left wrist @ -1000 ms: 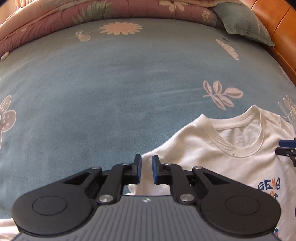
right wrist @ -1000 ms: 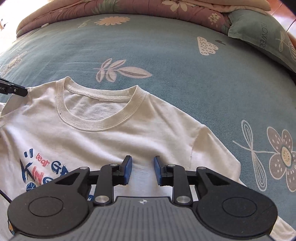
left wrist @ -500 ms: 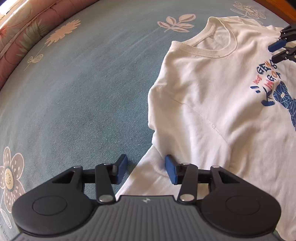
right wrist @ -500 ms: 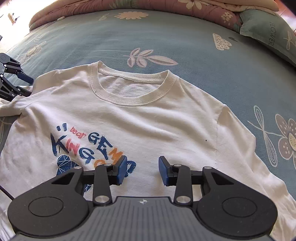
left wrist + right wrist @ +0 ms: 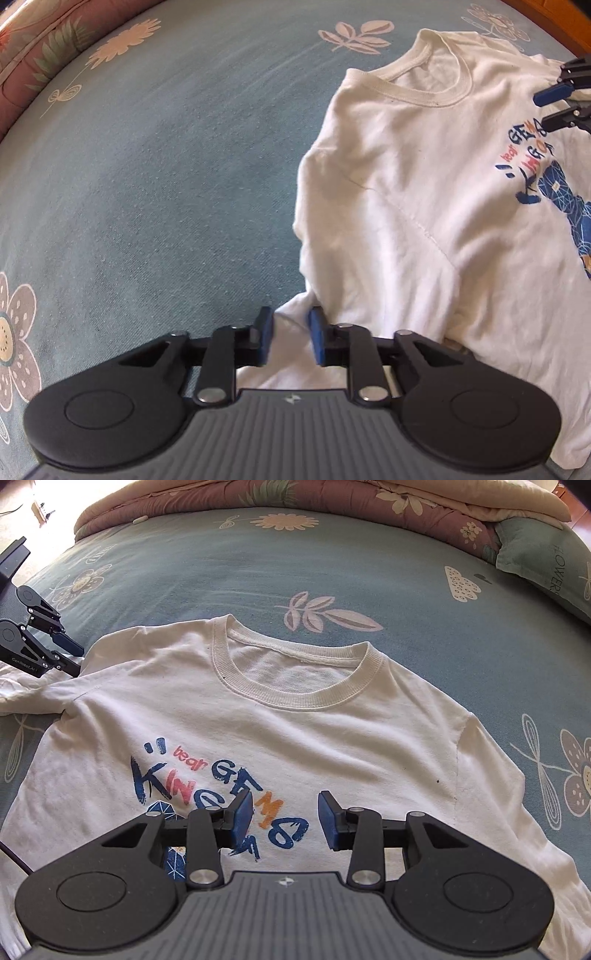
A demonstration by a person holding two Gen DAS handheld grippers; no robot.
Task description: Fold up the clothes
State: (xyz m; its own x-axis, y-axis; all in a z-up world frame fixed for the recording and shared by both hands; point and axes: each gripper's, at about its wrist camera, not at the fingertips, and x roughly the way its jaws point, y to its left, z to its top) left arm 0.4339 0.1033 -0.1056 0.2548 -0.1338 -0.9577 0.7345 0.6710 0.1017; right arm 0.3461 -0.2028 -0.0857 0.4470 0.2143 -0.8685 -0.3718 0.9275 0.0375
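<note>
A white T-shirt (image 5: 314, 731) with a blue and orange print lies face up and spread flat on the bed; it also shows in the left wrist view (image 5: 406, 206). My left gripper (image 5: 291, 341) is open, its jaws on either side of the shirt's left sleeve (image 5: 291, 354), not closed on it. It also shows at the far left of the right wrist view (image 5: 64, 653). My right gripper (image 5: 286, 821) is open and empty, above the printed chest. Its tips show in the left wrist view (image 5: 557, 105).
The bed has a blue-green flowered sheet (image 5: 166, 166). A rolled pink quilt (image 5: 258, 498) lies along the far edge, with a green pillow (image 5: 546, 557) at the far right. A wooden bed frame (image 5: 557, 18) shows behind the shirt.
My left gripper swung from the shoulder to the left sleeve and its jaws narrowed around it. My right gripper drew back over the print and opened wider.
</note>
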